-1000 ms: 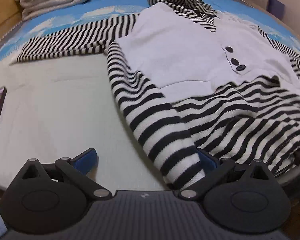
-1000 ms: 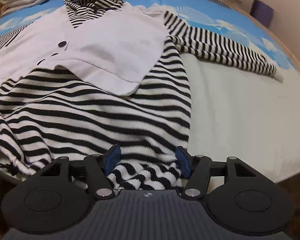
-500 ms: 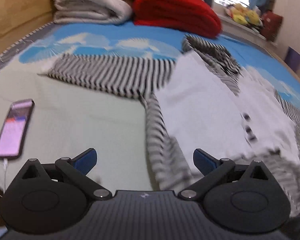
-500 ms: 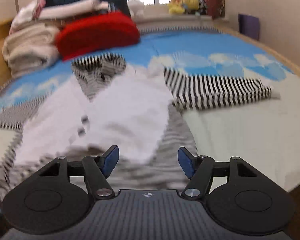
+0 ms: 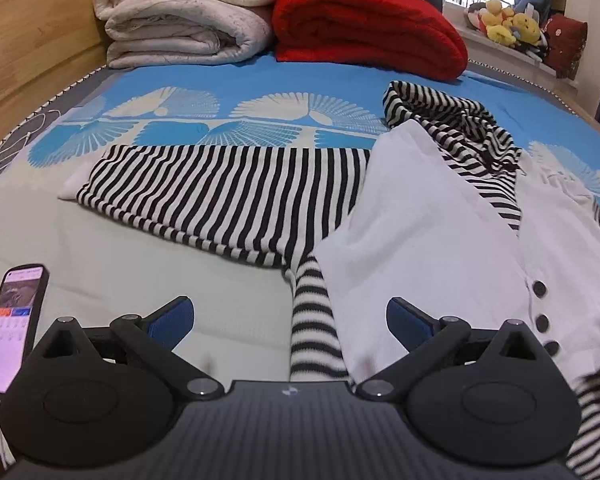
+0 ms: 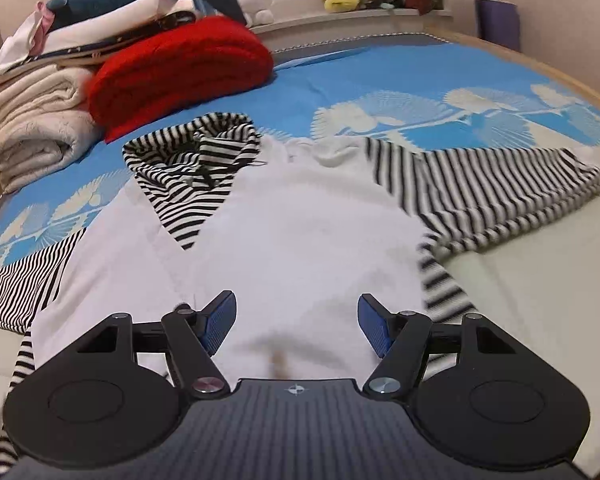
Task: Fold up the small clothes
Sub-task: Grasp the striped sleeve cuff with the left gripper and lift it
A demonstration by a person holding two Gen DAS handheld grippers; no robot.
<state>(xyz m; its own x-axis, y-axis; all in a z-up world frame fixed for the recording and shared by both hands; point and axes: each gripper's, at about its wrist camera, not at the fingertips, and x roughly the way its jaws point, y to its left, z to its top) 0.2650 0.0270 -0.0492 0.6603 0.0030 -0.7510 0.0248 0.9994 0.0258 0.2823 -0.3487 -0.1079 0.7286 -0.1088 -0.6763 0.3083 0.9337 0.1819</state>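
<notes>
Because the garment lies flat and face-up on the bed (image 5: 228,80), the coming move turns on how its sleeves run relative to each gripper. The striped sweater with white vest front (image 6: 300,240) occupies the middle of the mattress, its body axis running from the near edge up toward the striped collar (image 6: 196,160) at the far end. Both sleeves stretch outward, roughly square to that axis.

The left sleeve (image 5: 220,196) extends to the left of the body and lies ahead of the left gripper (image 5: 290,328), whose fingers (image 5: 172,320) stand wide apart and hold nothing. The sweater's striped left side edge passes between them. The right sleeve (image 6: 500,192) extends to the right and lies ahead and right of the right gripper (image 6: 298,328), whose fingers (image 6: 220,320) are likewise spread with nothing gripped, over the white panel.

Judgement: each sleeve is nearer to the gripper on its own side, so a fold inward across the body suits that pairing. A phone (image 5: 12,324) rests on the bed left of the left gripper, well clear of the garment.
</notes>
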